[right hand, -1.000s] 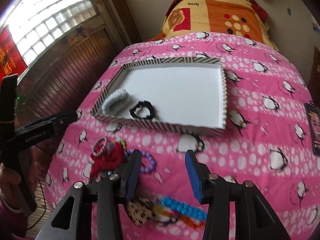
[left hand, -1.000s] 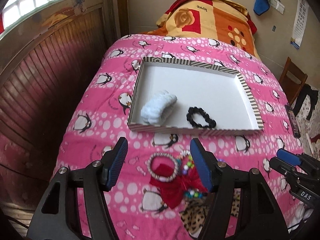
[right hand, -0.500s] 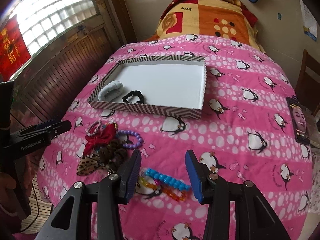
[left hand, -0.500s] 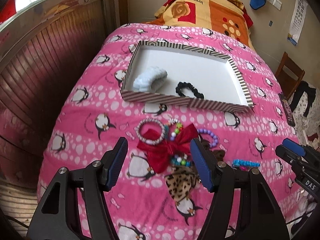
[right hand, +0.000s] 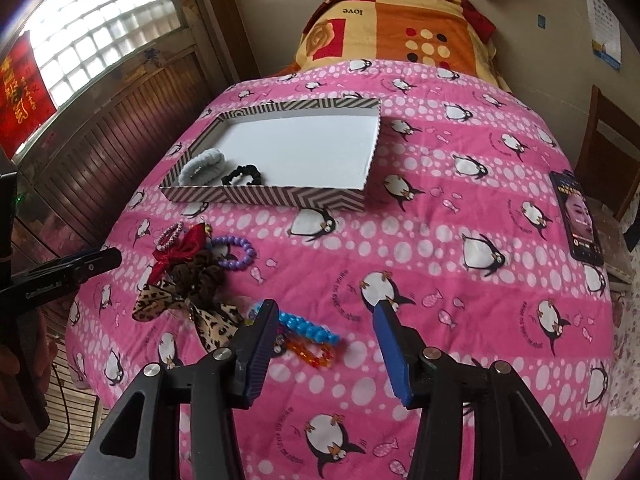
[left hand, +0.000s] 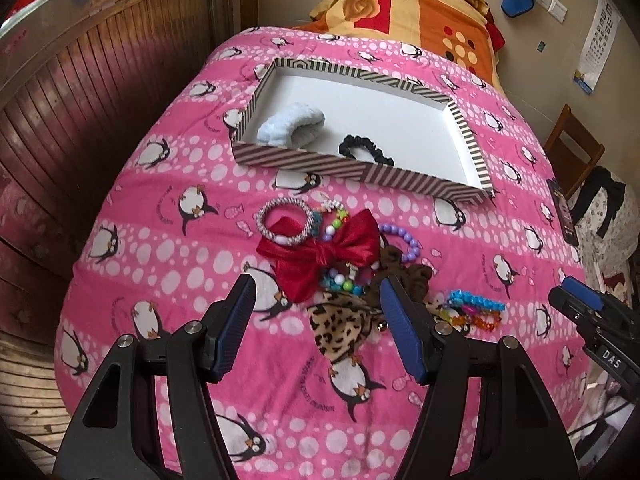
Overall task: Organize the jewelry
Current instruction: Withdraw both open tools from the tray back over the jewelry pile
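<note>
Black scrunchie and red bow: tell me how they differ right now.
The black scrunchie lies inside the striped tray; the red bow lies outside on the pink blanket. The scrunchie lies clear of its neighbour; the bow sits in a pile of beaded bracelets. The scrunchie is a ring; the bow has flat satin loops. Neither is gripped.

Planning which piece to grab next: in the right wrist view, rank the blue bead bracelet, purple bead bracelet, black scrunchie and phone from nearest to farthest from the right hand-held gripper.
1. Blue bead bracelet, just beside the right hand-held gripper's left finger.
2. Purple bead bracelet, farther up and left, in the pile.
3. Black scrunchie, inside the striped tray.
The phone lies at the bed's right edge; too close to call against the scrunchie.
</note>
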### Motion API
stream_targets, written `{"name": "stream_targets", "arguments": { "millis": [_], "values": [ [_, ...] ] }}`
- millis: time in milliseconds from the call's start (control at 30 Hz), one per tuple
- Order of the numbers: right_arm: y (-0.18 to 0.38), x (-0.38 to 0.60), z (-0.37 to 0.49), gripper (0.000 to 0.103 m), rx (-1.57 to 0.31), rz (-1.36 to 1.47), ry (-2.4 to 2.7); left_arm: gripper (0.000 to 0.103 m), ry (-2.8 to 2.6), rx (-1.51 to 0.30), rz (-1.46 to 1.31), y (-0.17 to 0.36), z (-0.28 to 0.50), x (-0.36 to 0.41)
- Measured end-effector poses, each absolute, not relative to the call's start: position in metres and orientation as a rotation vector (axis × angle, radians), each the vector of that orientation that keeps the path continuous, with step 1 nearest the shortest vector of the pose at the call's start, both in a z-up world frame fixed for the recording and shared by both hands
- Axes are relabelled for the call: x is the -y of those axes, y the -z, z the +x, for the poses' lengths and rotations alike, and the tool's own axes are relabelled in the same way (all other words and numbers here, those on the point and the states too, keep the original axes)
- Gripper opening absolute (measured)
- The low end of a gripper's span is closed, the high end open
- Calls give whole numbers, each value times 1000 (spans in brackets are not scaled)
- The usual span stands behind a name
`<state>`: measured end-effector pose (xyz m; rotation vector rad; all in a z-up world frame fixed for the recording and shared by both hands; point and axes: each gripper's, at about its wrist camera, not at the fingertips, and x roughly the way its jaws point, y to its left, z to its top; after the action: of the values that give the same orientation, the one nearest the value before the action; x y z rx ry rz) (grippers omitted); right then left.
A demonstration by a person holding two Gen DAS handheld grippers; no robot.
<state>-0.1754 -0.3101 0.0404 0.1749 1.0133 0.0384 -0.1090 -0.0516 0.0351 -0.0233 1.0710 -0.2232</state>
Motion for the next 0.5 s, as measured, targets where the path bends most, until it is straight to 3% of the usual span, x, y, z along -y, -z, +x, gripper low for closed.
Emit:
{"name": "stream_targets", "arguments": {
  "millis": [500],
  "values": [
    [-6, 335, -195, 48, -1094, 218, -31, 65, 211, -1166, -104, -11, -116, 22]
  ]
}}
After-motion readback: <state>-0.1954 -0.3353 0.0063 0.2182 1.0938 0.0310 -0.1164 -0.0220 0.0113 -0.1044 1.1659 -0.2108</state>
